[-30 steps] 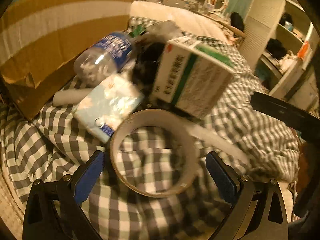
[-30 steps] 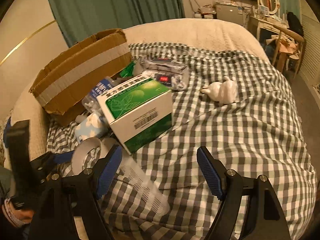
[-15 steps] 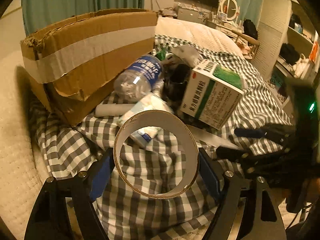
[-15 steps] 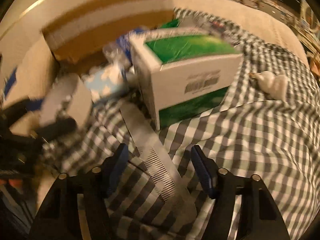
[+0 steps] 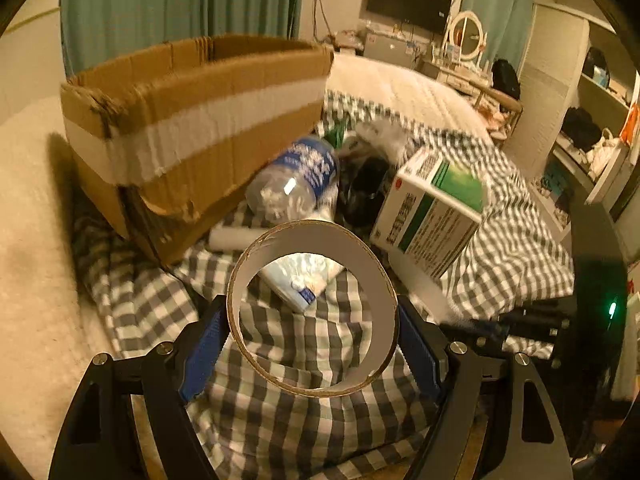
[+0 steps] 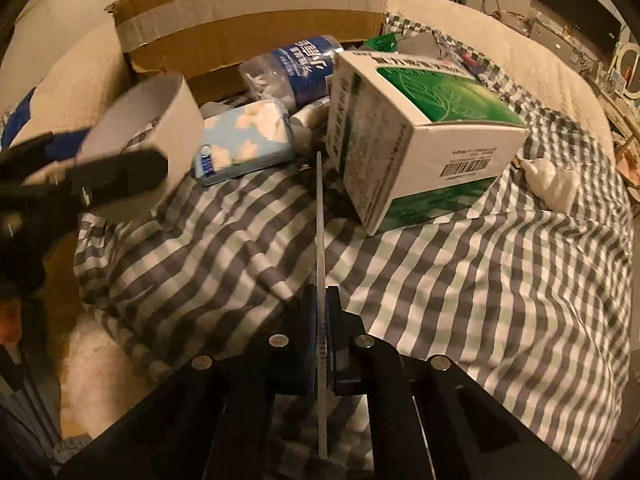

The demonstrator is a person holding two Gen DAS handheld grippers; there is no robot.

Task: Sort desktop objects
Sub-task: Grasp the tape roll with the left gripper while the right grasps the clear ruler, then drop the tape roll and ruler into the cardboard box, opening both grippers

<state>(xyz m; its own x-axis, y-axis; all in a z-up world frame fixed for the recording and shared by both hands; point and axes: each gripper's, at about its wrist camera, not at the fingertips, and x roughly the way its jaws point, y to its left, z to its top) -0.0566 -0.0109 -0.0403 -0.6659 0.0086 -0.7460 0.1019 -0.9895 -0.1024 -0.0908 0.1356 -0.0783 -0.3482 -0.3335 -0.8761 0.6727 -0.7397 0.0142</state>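
My left gripper is shut on a cardboard tape ring, with a blue pad on each side of it, held just above the checked cloth. The ring and that gripper also show at the left of the right wrist view. My right gripper is shut on a thin grey comb, seen edge-on and pointing toward the green-and-white carton. Behind lie a blue-labelled water bottle and a cloud-print tissue pack, both against the open cardboard box.
A white tube lies by the box's corner. A small white figurine sits on the cloth to the right of the carton. Foil packets pile up behind the carton. Bare mattress surrounds the cloth; shelves and a dresser stand beyond.
My left gripper closed on the tape ring and lifted it. My right gripper dropped onto the comb lying on the cloth, shut on it and now holds it edge-on.
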